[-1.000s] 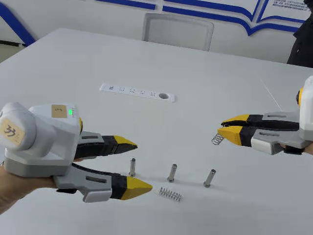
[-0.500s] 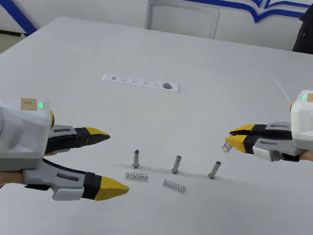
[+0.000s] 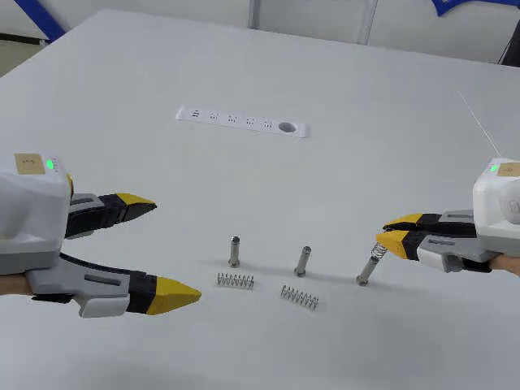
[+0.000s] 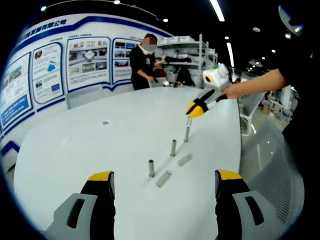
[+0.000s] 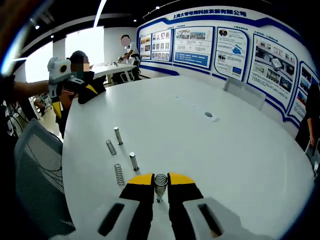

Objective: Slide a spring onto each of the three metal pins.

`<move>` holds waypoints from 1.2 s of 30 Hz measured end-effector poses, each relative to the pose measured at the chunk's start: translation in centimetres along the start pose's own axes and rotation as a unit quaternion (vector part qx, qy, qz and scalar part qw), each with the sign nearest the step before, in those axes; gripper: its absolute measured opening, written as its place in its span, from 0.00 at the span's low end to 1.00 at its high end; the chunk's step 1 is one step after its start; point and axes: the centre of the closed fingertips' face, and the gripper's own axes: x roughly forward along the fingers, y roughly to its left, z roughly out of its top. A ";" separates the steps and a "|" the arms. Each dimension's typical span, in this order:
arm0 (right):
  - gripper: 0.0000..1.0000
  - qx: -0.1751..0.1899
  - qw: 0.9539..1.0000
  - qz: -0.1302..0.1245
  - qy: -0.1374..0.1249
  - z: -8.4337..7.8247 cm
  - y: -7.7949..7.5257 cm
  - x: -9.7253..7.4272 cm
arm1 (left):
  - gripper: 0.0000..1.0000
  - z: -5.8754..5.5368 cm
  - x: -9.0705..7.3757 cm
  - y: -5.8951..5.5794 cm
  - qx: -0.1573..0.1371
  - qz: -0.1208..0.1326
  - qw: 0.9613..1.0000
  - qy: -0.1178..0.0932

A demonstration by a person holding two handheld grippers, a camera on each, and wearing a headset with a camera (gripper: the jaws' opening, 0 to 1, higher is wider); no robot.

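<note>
One spring (image 3: pixel 379 243) is clamped between the fingers of the right gripper (image 3: pixel 387 233), its lower end meeting the top of the right pin (image 3: pixel 366 274) on the white counter (image 3: pixel 341 179). The middle pin (image 3: pixel 303 261) and left pin (image 3: pixel 235 251) stand bare, with a second spring (image 3: pixel 299 296) and a third spring (image 3: pixel 236 280) lying just in front of them. The left gripper (image 3: pixel 172 250) hangs left of the pins, fingers wide apart and holding nothing.
</note>
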 end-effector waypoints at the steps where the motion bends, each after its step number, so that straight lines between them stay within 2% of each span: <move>1: 0.11 0.000 1.000 0.000 0.001 0.0 0.0 0.0 | 0.84 0.0 0.0 0.0 0.000 0.001 1.000 0.000; 4: 0.11 -0.005 1.000 -0.001 0.004 -0.1 0.1 0.2 | 0.83 -0.3 0.0 0.1 -0.006 0.001 1.000 0.003; 9: 0.11 -0.005 1.000 -0.004 0.024 -1.0 -0.1 0.7 | 0.82 0.1 0.0 0.1 -0.026 0.004 1.000 -0.015; 14: 0.11 0.000 1.000 -0.003 0.025 -1.4 -0.2 1.1 | 0.82 0.3 -0.1 0.3 -0.035 0.009 0.999 -0.021; 22: 0.11 0.005 0.999 -0.007 0.036 -3.0 -0.1 2.5 | 0.82 -0.4 -0.3 0.6 -0.047 0.026 0.998 -0.019; 28: 0.11 -0.001 0.999 -0.016 0.047 -4.5 -0.2 3.2 | 0.82 -1.2 -0.3 0.1 -0.052 0.024 0.998 -0.007; 33: 0.11 0.004 0.999 -0.018 0.042 -4.6 -0.5 3.5 | 0.82 -1.3 -0.5 0.1 -0.060 0.028 0.998 -0.010; 36: 0.11 0.004 0.999 -0.017 0.046 -4.8 -0.5 3.8 | 0.81 -1.6 -0.5 0.2 -0.061 0.030 0.998 -0.004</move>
